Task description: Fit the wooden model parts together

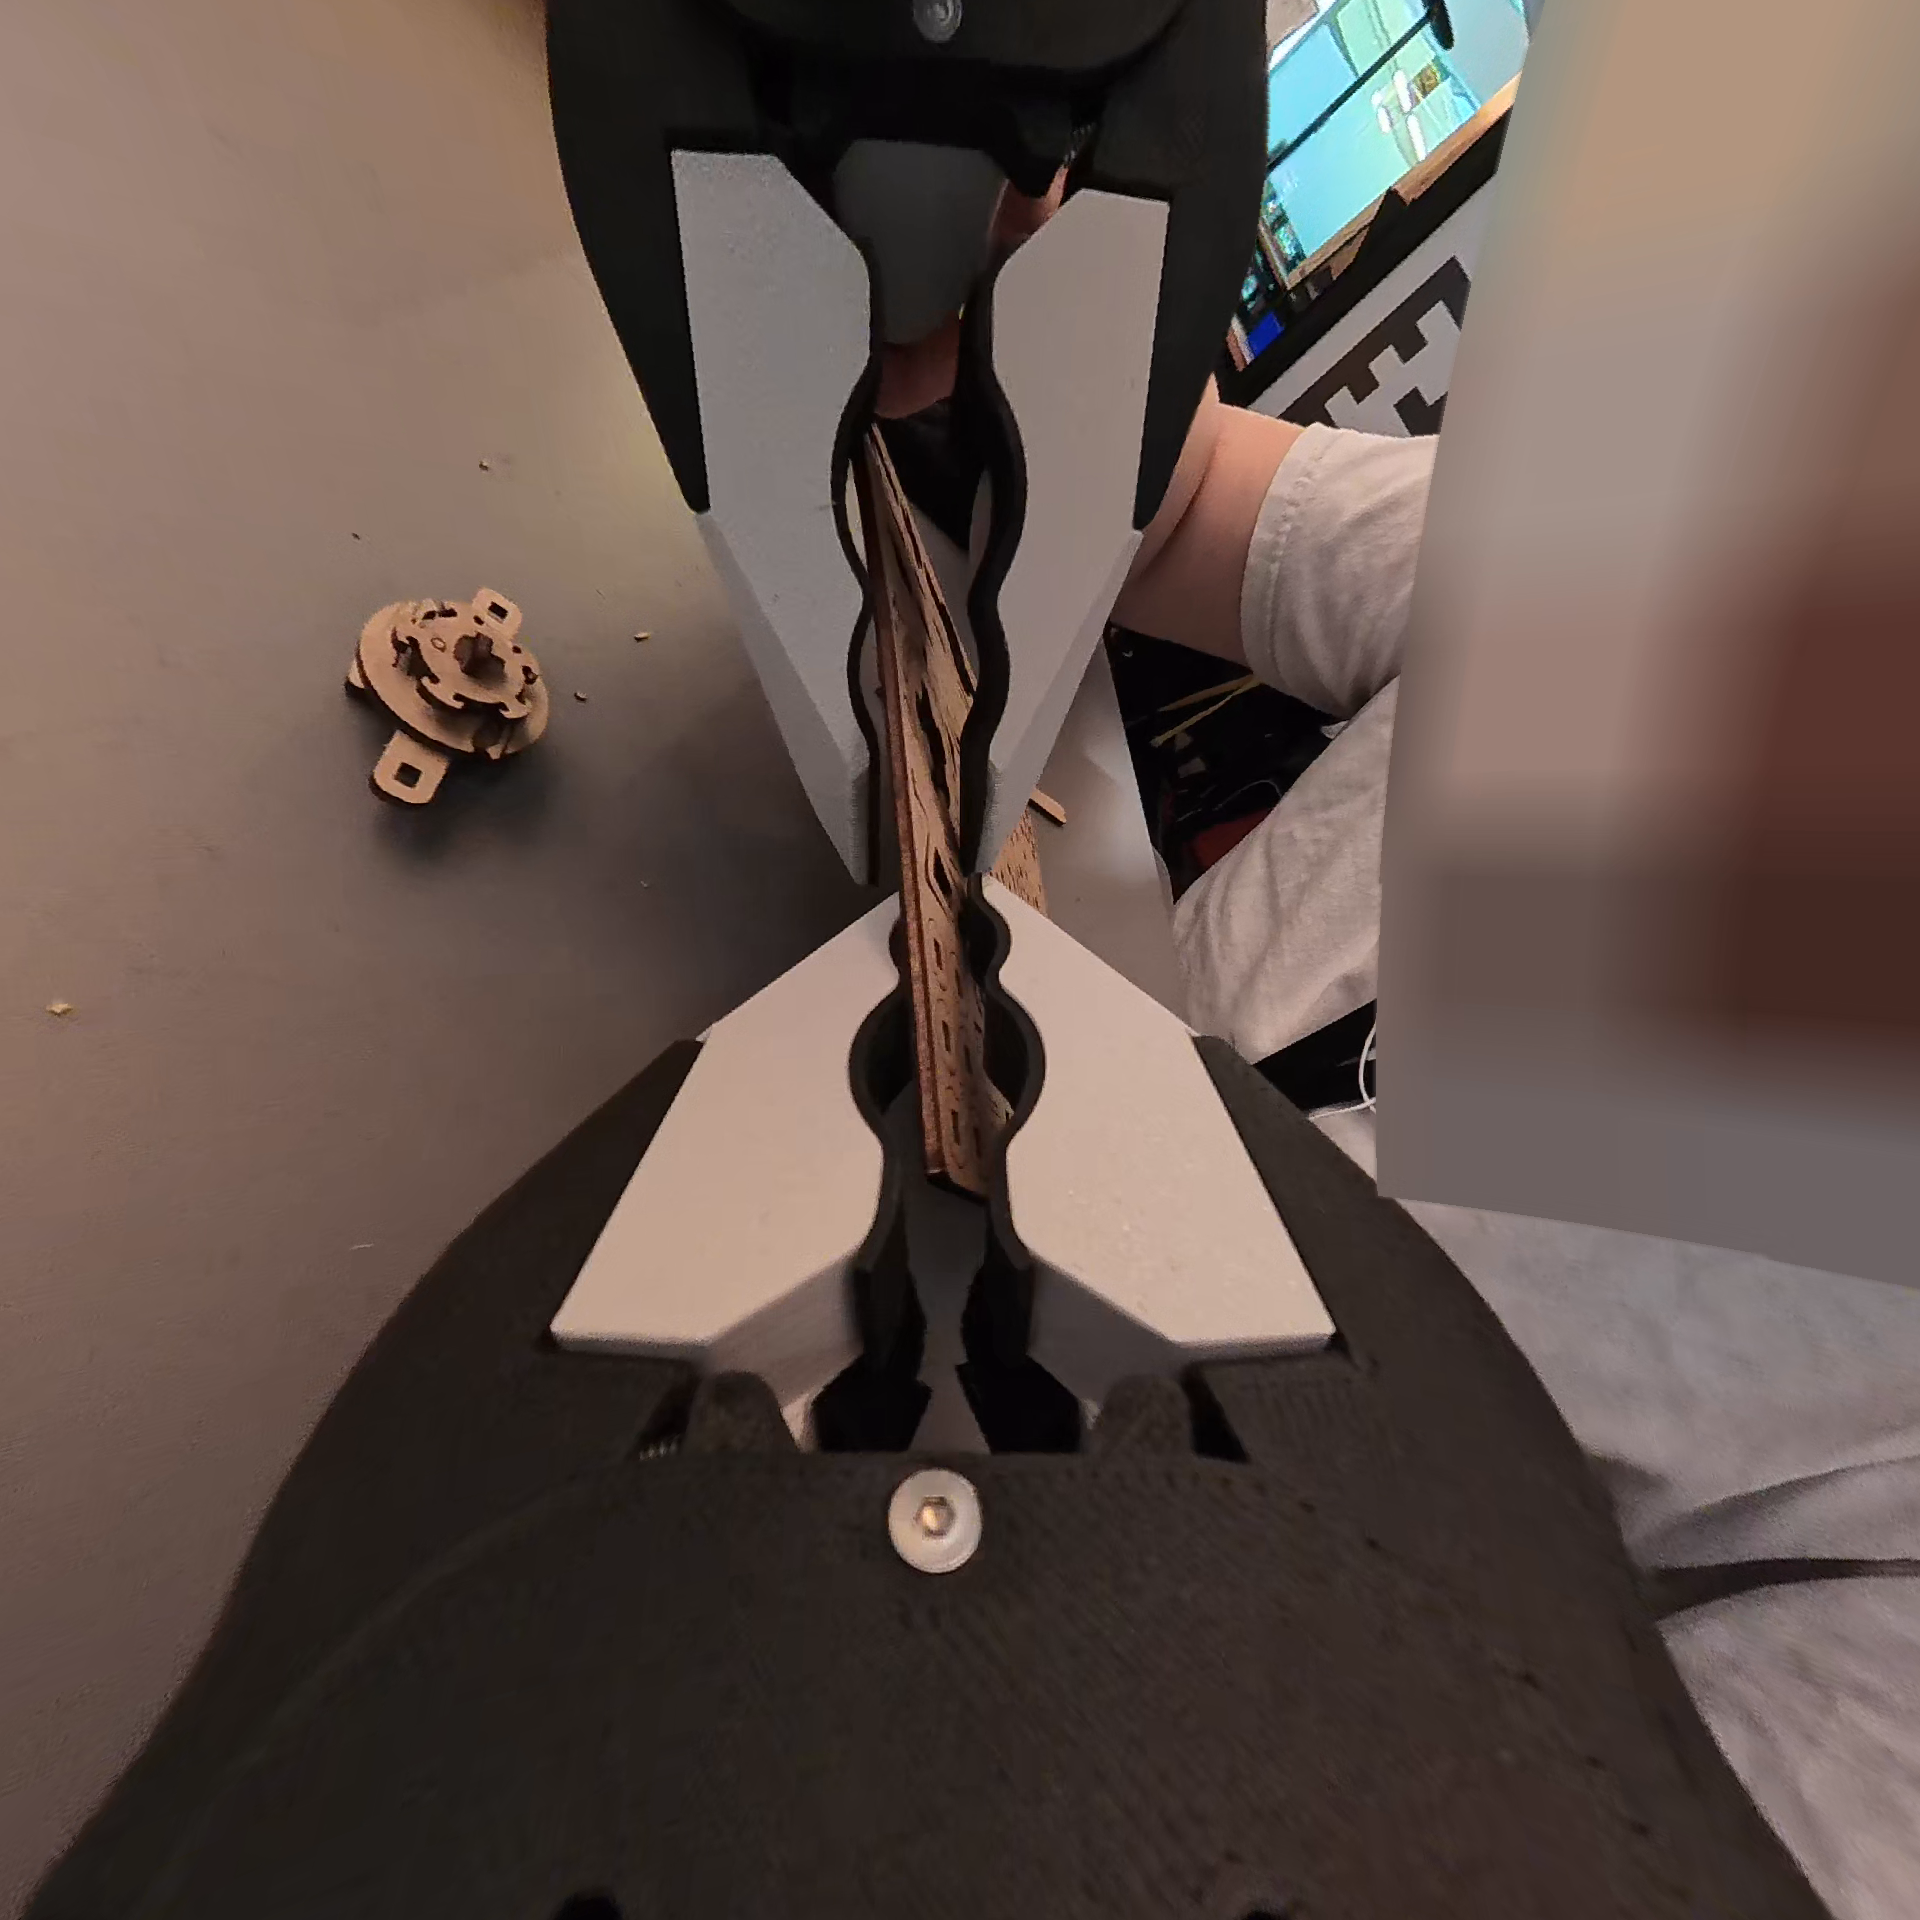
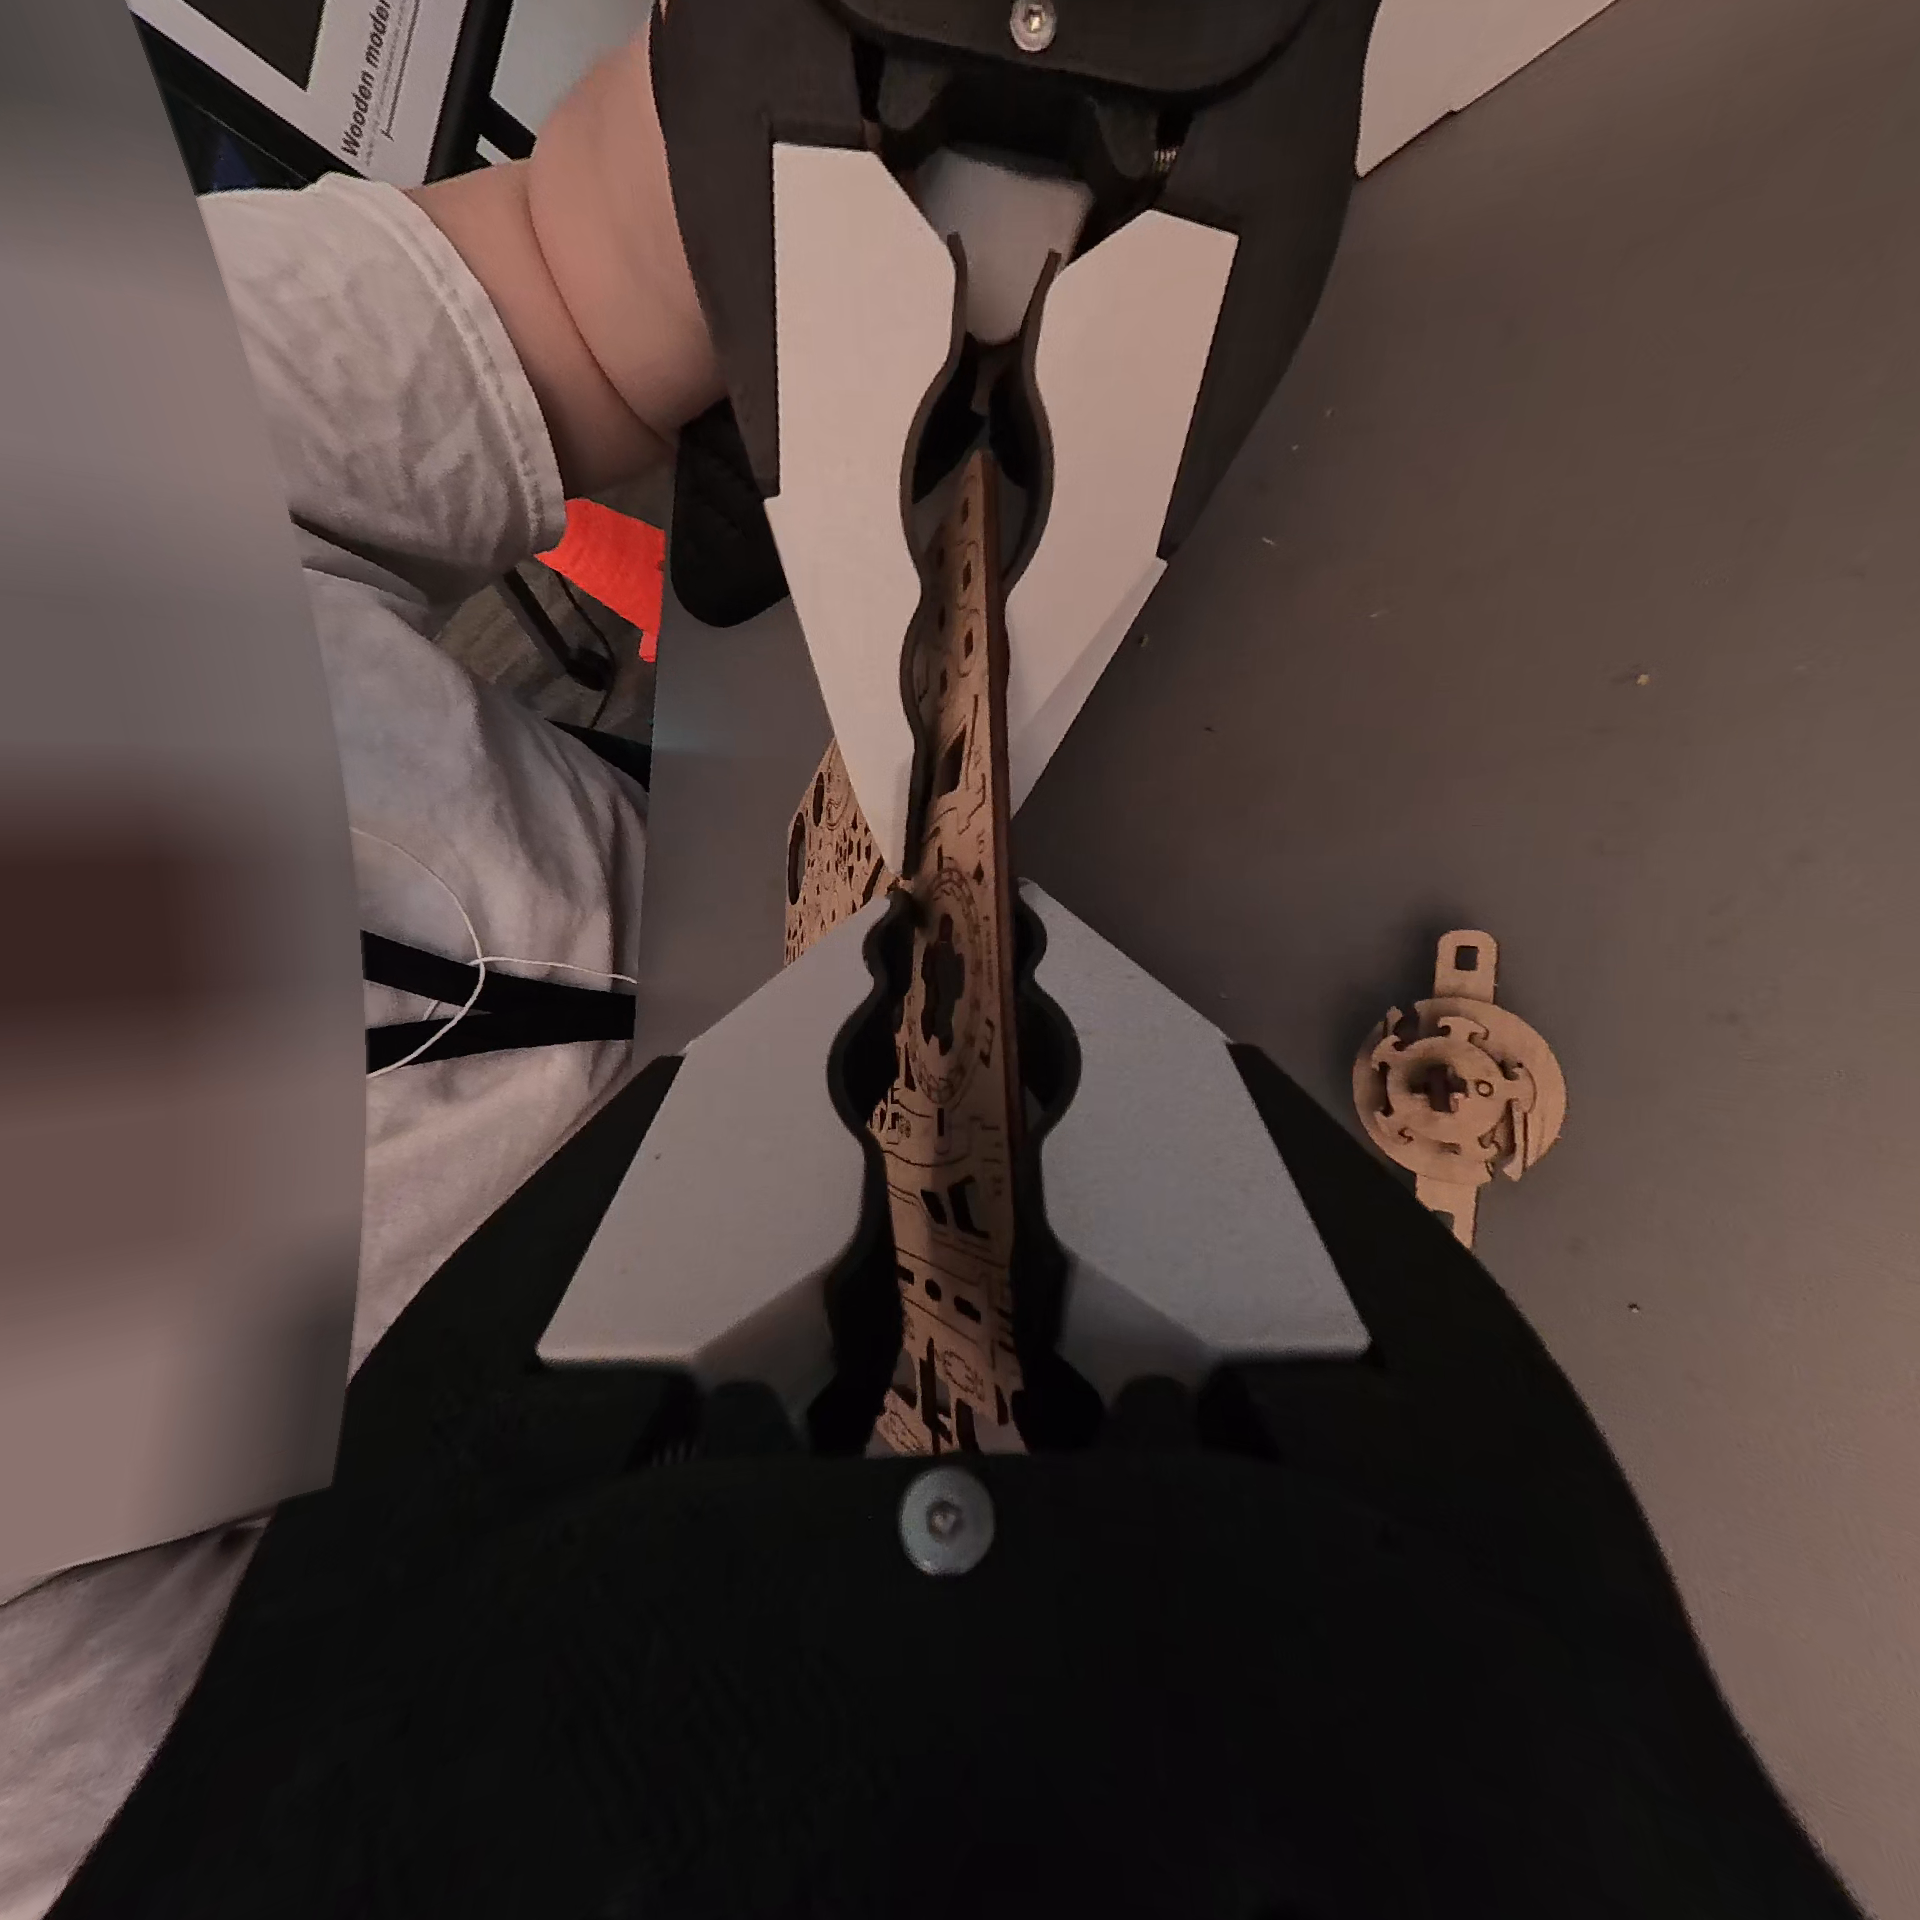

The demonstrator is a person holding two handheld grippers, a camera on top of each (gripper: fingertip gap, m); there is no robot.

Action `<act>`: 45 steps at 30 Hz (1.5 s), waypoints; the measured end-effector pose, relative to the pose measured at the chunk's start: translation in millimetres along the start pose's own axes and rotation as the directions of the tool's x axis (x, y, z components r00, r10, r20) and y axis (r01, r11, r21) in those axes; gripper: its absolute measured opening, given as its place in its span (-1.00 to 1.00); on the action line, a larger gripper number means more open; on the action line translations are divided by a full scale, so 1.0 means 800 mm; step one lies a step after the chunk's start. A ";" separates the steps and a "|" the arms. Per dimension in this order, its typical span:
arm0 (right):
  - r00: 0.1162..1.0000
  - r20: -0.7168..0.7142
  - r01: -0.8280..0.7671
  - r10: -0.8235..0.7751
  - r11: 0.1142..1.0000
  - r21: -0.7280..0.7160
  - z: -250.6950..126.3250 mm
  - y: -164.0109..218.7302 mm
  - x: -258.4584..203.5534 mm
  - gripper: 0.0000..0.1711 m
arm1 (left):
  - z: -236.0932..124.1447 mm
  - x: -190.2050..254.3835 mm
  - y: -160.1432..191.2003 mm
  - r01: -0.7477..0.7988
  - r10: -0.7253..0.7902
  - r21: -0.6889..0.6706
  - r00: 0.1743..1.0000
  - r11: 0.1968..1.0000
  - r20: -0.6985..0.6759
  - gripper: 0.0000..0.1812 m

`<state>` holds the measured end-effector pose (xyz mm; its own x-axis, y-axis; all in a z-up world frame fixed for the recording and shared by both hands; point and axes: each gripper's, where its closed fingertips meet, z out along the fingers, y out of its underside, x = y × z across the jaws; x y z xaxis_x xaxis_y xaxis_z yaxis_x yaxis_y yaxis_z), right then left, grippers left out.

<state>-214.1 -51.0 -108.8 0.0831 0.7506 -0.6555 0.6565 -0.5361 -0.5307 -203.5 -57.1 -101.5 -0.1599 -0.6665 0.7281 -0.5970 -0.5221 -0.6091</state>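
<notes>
A thin laser-cut wooden sheet (image 1: 951, 1039) is seen edge-on, held upright between both grippers, which face each other tip to tip. My left gripper (image 1: 940, 914) is shut on the sheet's near end. My right gripper (image 1: 923, 873) comes from the top of the left wrist view and is shut on the far end. In the right wrist view the same sheet (image 2: 956, 1195) sits deep between my right gripper (image 2: 956, 899) pads, with the left gripper (image 2: 956, 821) opposite. A round assembled wooden part (image 1: 447, 686) with tabs lies on the grey table, also in the right wrist view (image 2: 1455, 1091).
A second cut wooden sheet (image 2: 821, 852) lies on the table under the grippers. A person's arm and white shirt (image 1: 1309, 582) are close beside them. A monitor (image 1: 1371, 135) and a white box (image 2: 364, 94) stand at the back. Wood crumbs dot the grey table (image 1: 260, 1039). Only a small space, under 4 cm, lies between the two pairs of fingers.
</notes>
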 end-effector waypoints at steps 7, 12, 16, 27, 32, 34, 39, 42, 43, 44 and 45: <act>1.000 -0.016 -0.010 0.010 1.000 0.008 -0.002 -0.001 0.004 -0.83 | 0.003 -0.003 0.003 0.022 -0.022 -0.021 1.000 1.000 0.008 -0.97; 1.000 0.007 -0.007 0.007 1.000 0.009 -0.004 -0.002 -0.002 -0.85 | 0.002 0.003 0.000 0.058 -0.058 -0.001 0.998 0.998 -0.021 -0.98; 1.000 -0.013 0.011 -0.011 1.000 0.000 -0.005 -0.002 0.000 -0.84 | 0.003 0.001 0.000 0.051 -0.051 -0.003 0.998 0.999 0.025 -0.98; 0.980 -0.182 0.071 -0.081 0.995 -0.064 -0.002 0.003 0.018 -0.71 | 0.009 0.005 0.004 0.068 -0.069 -0.033 0.998 0.997 -0.012 -0.98; 0.982 -0.166 0.096 -0.091 0.995 0.022 -0.022 -0.014 0.005 -0.68 | -0.001 0.004 0.002 0.056 -0.057 -0.027 0.998 0.998 -0.009 -0.97; 0.976 -0.189 0.117 -0.104 0.991 0.060 -0.034 -0.022 0.004 -0.62 | -0.003 0.003 0.003 0.039 -0.039 -0.032 0.999 0.999 0.000 -0.96; 0.979 -0.158 0.162 -0.130 0.965 0.205 -0.052 -0.049 -0.009 -0.59 | -0.003 0.011 0.013 0.022 -0.023 -0.090 1.000 0.996 -0.019 -0.96; 0.977 -0.160 0.175 -0.144 0.964 0.200 -0.057 -0.047 -0.009 -0.59 | 0.005 0.016 0.027 0.036 -0.043 -0.151 0.998 0.988 -0.043 -0.97; 0.972 -0.177 0.185 -0.153 0.967 0.178 -0.058 -0.043 -0.005 -0.59 | 0.007 0.018 0.032 0.040 -0.050 -0.174 0.997 0.984 -0.052 -0.97; 0.964 -0.206 0.200 -0.168 0.969 0.146 -0.059 -0.037 0.000 -0.60 | 0.009 0.020 0.036 0.039 -0.051 -0.193 0.997 0.980 -0.061 -0.96; 0.953 -0.242 0.212 -0.182 0.972 0.102 -0.061 -0.030 0.008 -0.59 | 0.010 0.023 0.040 0.038 -0.054 -0.215 0.996 0.976 -0.069 -0.96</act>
<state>-192.6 -14.8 -73.9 0.1413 0.9065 -0.3978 0.5790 -0.4016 -0.7096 -219.2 -90.4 -110.7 -0.1816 -0.5993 0.7796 -0.7573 -0.4205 -0.4996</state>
